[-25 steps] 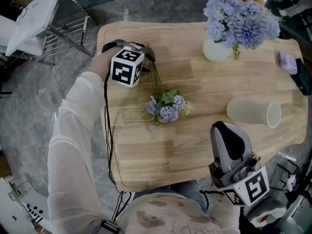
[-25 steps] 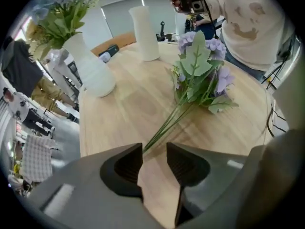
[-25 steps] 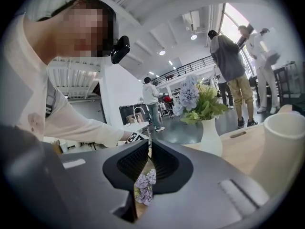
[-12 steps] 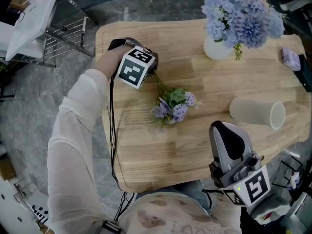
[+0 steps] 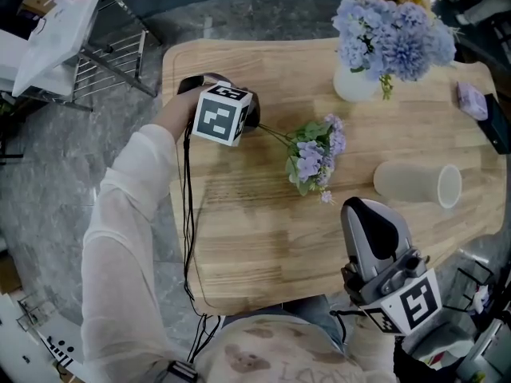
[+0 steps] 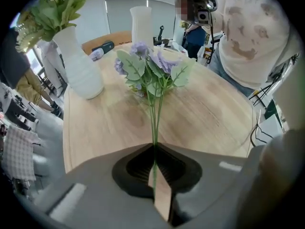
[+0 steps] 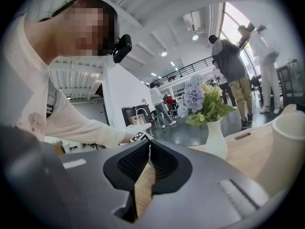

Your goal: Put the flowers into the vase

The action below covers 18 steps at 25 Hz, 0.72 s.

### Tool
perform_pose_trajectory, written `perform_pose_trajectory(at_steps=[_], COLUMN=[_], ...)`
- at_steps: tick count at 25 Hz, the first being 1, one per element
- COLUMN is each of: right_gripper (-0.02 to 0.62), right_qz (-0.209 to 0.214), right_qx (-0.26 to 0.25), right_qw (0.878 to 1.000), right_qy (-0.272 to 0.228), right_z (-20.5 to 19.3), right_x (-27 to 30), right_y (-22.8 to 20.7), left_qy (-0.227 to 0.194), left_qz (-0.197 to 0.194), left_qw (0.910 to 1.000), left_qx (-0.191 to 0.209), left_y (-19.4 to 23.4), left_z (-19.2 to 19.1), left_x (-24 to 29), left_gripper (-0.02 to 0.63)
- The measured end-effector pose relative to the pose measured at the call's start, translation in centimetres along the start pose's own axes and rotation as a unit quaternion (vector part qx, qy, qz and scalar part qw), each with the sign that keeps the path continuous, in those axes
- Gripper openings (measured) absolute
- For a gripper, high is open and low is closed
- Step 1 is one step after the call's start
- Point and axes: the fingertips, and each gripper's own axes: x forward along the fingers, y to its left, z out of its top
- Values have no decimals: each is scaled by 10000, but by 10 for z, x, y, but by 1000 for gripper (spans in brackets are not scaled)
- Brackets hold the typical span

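Note:
A small bunch of purple flowers [image 5: 315,154] with green leaves hangs over the wooden table [image 5: 239,222], its thin stems pinched in my left gripper [image 5: 254,120]. In the left gripper view the stems [image 6: 155,128] run straight out of the shut jaws to the blooms [image 6: 151,69]. The white vase [image 5: 355,82], full of blue and purple flowers, stands at the table's far right; in the left gripper view the vase [image 6: 81,66] is ahead to the left. My right gripper [image 5: 369,228] hovers at the near right edge, jaws shut and empty.
A frosted tumbler [image 5: 415,183] lies on its side right of the bunch. A purple object [image 5: 471,100] and a dark device [image 5: 497,126] sit at the far right edge. A metal rack [image 5: 96,54] stands off the table's left. People stand in the background of the right gripper view.
My left gripper has swung the bunch off the tabletop and to the right, so the blooms now point toward the vase side. The right gripper has stayed put.

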Motion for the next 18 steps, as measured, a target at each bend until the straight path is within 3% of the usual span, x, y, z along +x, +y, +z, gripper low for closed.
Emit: perform_pose_trajectory(at_steps=[11,18], right_gripper=[35,35], right_qz=[26,-150], right_qx=[-246,-528], right_qw=[9994,9971], right_qy=[-237,-536], right_z=[23,50], right_x=[-17,-58], right_y=[27,44], left_qy=[-652,-1611], left_qz=[430,981], left_qw=[9957,9782], left_qx=[-492,-872], left_y=[-35,-69], left_z=[36,93], left_x=[-53,-104], left_gripper=[17,15])
